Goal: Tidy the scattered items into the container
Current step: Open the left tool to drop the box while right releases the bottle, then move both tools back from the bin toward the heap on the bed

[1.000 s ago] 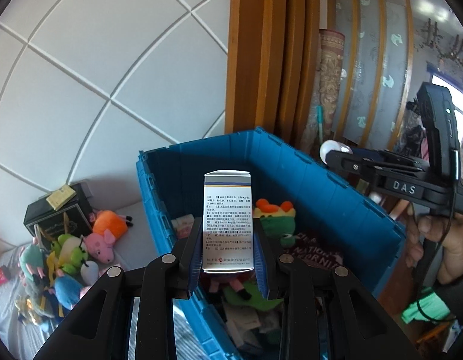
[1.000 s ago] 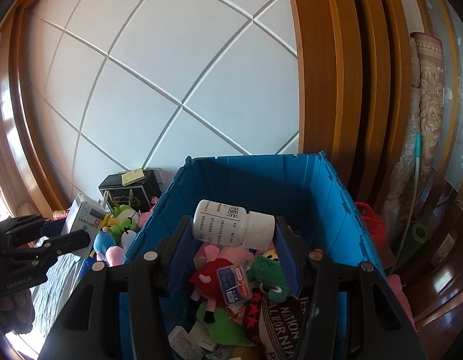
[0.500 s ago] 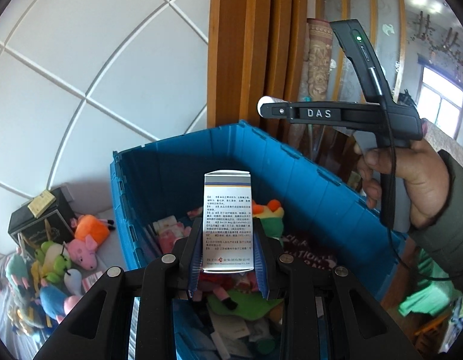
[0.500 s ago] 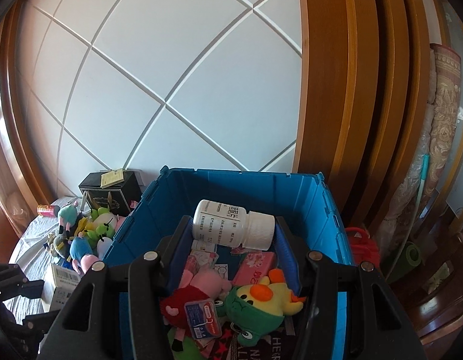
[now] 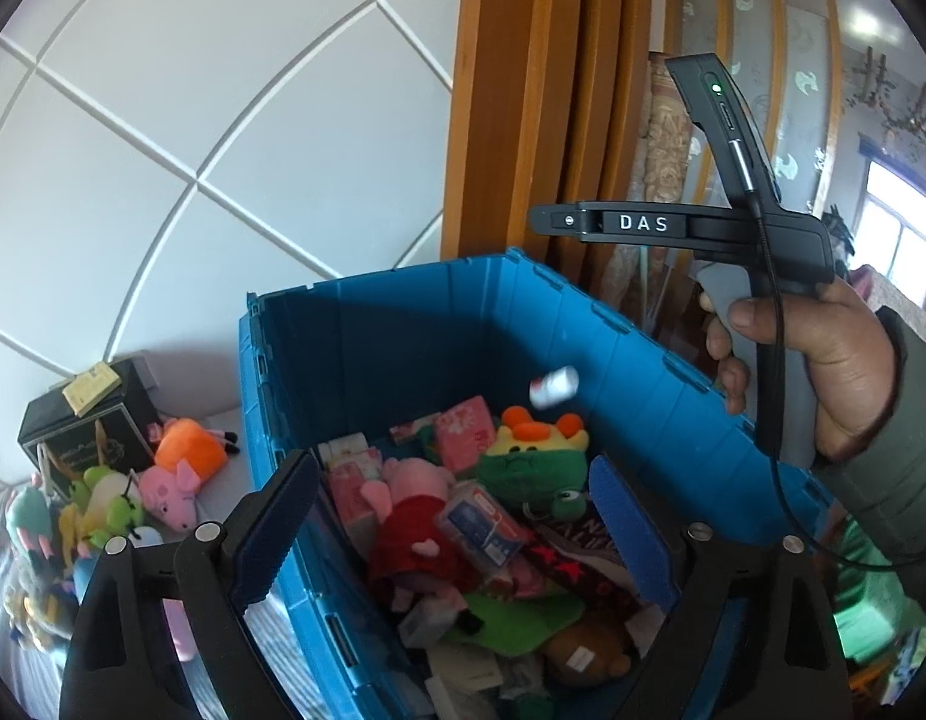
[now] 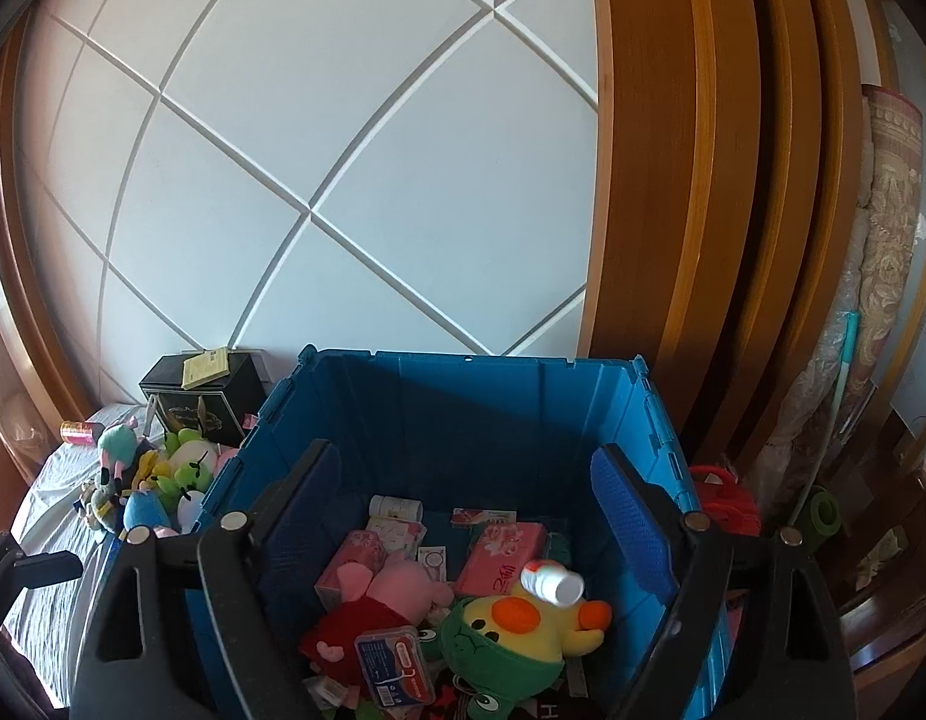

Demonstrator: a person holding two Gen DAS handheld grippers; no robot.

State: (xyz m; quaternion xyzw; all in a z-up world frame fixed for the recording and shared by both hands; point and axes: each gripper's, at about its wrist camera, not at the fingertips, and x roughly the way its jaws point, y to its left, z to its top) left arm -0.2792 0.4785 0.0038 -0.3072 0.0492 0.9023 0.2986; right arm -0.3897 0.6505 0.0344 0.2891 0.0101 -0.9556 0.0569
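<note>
Both grippers, left [image 5: 451,534] and right [image 6: 463,516], had just spread their fingers, nothing between them. Small white bottle [image 6: 552,582] was tumbling into the blue crate [image 6: 475,372] ahead of the right fingers. Looked light, rigid, slick; best pinched across its body.

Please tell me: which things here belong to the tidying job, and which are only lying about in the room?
Job:
- blue bin
- white bottle, dropping in
- plush toys outside the bin
- left gripper and right gripper, just opened, empty

Lying about:
- black box
- rolled carpet
- red bag
</note>
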